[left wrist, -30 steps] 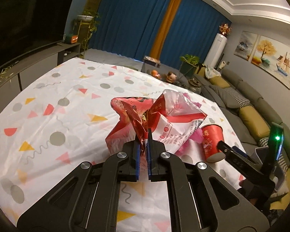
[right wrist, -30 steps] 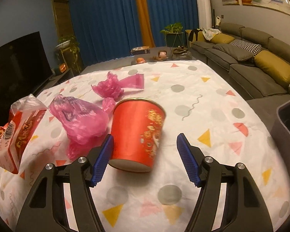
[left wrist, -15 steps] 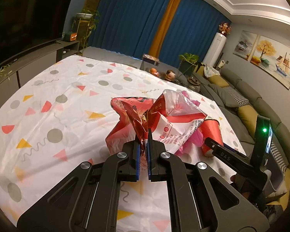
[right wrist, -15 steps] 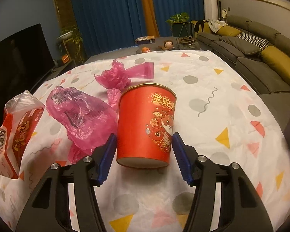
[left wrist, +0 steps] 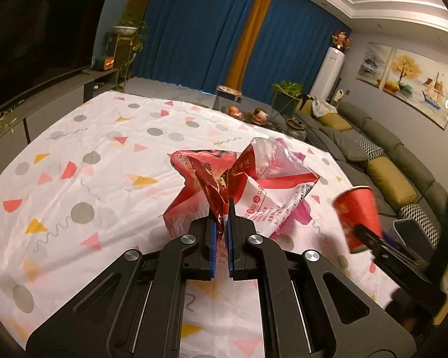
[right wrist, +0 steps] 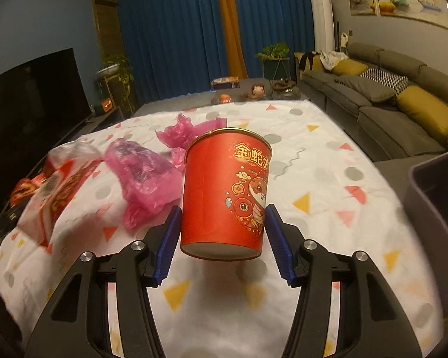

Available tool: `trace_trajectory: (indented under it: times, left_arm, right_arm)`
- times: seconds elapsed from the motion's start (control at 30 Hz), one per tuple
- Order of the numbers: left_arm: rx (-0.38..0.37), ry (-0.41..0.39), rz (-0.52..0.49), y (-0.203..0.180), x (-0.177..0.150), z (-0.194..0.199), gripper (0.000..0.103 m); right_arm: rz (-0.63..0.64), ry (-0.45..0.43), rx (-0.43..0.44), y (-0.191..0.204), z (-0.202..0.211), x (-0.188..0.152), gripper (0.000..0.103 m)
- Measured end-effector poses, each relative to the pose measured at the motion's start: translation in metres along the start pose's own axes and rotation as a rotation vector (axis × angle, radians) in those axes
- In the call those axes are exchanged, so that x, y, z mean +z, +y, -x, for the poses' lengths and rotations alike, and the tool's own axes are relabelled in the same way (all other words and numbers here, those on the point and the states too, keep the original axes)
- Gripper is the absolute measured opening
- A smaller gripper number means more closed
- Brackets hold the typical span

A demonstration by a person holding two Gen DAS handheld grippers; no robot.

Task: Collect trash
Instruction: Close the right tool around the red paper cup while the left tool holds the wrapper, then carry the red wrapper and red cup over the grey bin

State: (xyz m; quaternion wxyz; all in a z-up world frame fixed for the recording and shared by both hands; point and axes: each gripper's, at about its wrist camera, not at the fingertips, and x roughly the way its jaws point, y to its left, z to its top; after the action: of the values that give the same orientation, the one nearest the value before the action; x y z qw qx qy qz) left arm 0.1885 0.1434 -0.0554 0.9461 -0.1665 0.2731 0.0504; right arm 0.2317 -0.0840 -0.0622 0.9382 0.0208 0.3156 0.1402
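My left gripper is shut on a crumpled red and white plastic wrapper and holds it over the patterned tablecloth. My right gripper is shut on a red paper cup and holds it upright, lifted off the table. The cup also shows in the left wrist view, to the right of the wrapper. The wrapper shows at the left of the right wrist view. Two crumpled pink plastic bags lie on the cloth behind the cup.
A grey bin stands at the table's right edge. A grey sofa with yellow cushions runs along the right. A TV on a low cabinet is at the left. A dark coffee table stands beyond the far edge.
My right gripper closed on the red cup and lifted it off the table. My left gripper still holds the wrapper in the same place.
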Motion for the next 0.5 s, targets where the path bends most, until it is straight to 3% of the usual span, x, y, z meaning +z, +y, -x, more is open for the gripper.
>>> trace_trajectory:
  times: [0.3,0.5]
  left_arm:
    - [-0.029,-0.011,-0.081,-0.032,-0.011,0.020,0.005]
    - [-0.073,-0.013,-0.116,-0.062,-0.021,0.039,0.005]
  right_arm:
    - [-0.009,-0.086,-0.036,-0.026,0.079,-0.018,0.056]
    - [-0.035,-0.125,-0.057,-0.046,0.112,-0.022,0.056]
